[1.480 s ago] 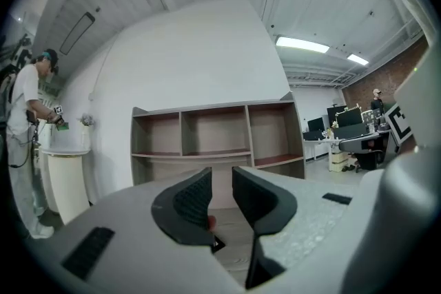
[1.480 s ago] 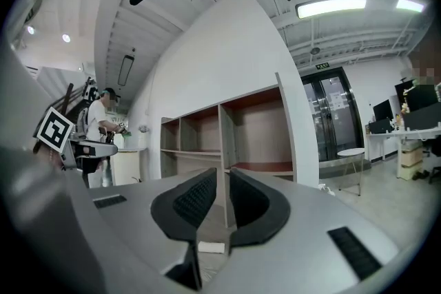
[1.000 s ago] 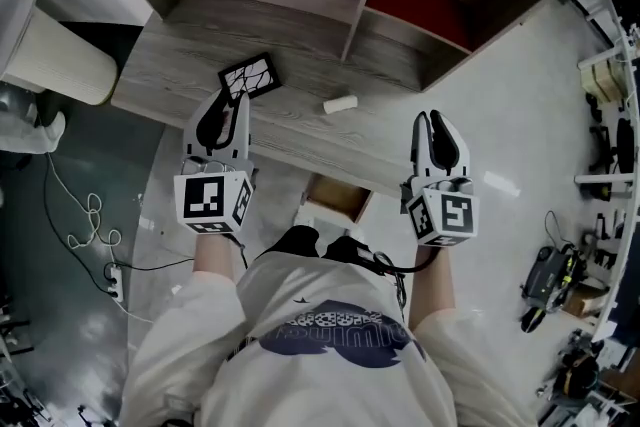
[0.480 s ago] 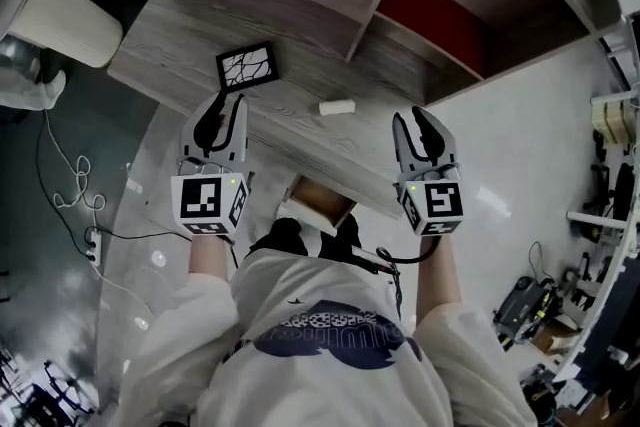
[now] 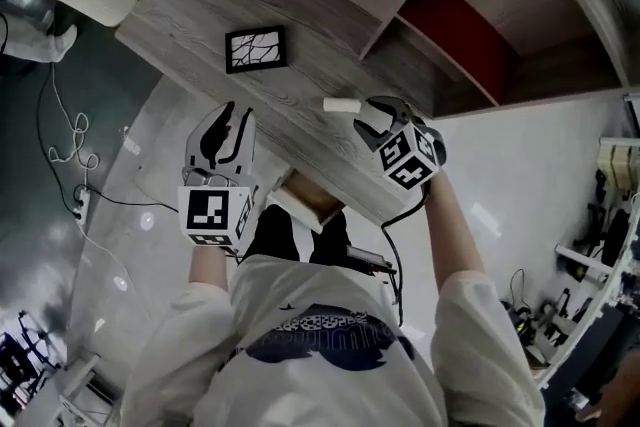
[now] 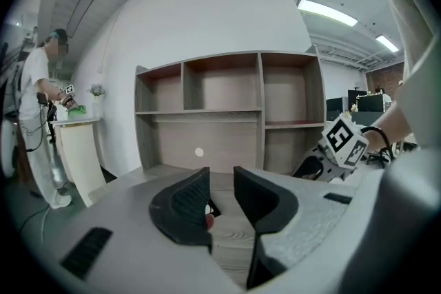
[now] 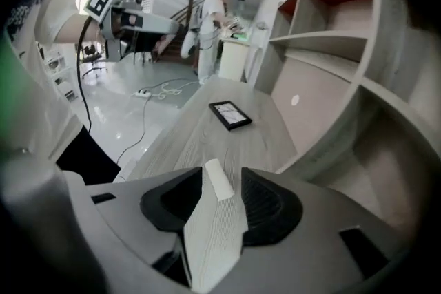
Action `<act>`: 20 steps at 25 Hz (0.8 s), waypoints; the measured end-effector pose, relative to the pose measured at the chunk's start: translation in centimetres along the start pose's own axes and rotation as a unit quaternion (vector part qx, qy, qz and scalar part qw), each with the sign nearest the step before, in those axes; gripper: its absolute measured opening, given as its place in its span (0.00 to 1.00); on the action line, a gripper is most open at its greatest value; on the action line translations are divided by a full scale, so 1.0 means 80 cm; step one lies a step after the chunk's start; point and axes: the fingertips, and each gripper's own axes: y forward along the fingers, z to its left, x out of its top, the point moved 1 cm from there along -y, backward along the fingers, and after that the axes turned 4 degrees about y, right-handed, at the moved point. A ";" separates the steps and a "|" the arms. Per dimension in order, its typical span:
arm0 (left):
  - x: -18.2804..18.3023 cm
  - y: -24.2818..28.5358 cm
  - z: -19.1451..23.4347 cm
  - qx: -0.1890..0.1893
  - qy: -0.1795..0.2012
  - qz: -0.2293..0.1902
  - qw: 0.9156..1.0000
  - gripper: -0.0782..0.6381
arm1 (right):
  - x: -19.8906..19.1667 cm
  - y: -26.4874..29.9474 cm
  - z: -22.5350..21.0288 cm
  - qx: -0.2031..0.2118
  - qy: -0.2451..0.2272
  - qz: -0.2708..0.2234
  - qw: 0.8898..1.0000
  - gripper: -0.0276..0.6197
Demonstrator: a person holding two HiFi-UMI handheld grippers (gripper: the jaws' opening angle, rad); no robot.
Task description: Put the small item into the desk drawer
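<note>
1. Drawer [image 5: 312, 193]. It showed under the near edge of the desk [image 5: 200, 15], just in front of your legs. It looked pulled out, probably so the item could go straight in; its inside could not be seen.

2. Left gripper [image 6: 220, 179]. You held it off the near desk edge. Its tongs stood a narrow gap apart with nothing between them. It had no job here and seemed parked clear of the drawer.

3. Right gripper [image 7: 224, 184]. You had reached it over the desktop, angled along the surface. Its tongs were opening, one on each side of the small item, and neither pad pressed on it. That read as lining up for a pinch.

4. Small item [image 5: 340, 104]. This was a short white block lying flat on the desk between the right tongs. It was not lifted and not yet in the drawer.

5. Framed picture [image 5: 256, 49]. It lay flat farther back on the desk, well apart from the item and out of the way.

6. Shelf unit [image 5: 430, 5]. It stood along the back of the desk, with open compartments.
</note>
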 end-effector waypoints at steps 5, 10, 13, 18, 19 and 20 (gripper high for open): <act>-0.023 -0.020 0.002 0.016 -0.003 0.024 1.000 0.25 | -0.008 0.071 0.014 0.071 -0.107 0.078 0.989 0.32; -0.044 -0.045 0.015 0.037 -0.013 0.041 0.998 0.25 | -0.032 0.124 0.020 0.111 -0.175 0.167 0.964 0.32; -0.056 -0.059 0.027 0.050 -0.017 0.049 0.997 0.25 | -0.037 0.140 0.023 0.128 -0.186 0.195 0.955 0.32; -0.071 -0.075 0.050 0.068 -0.028 0.058 0.996 0.25 | -0.041 0.152 0.026 0.134 -0.192 0.217 0.948 0.31; -0.073 -0.076 0.053 0.070 -0.030 0.058 0.995 0.25 | -0.042 0.154 0.026 0.133 -0.193 0.220 0.947 0.31; -0.074 -0.077 0.056 0.071 -0.031 0.058 0.995 0.25 | -0.043 0.155 0.025 0.131 -0.196 0.224 0.946 0.29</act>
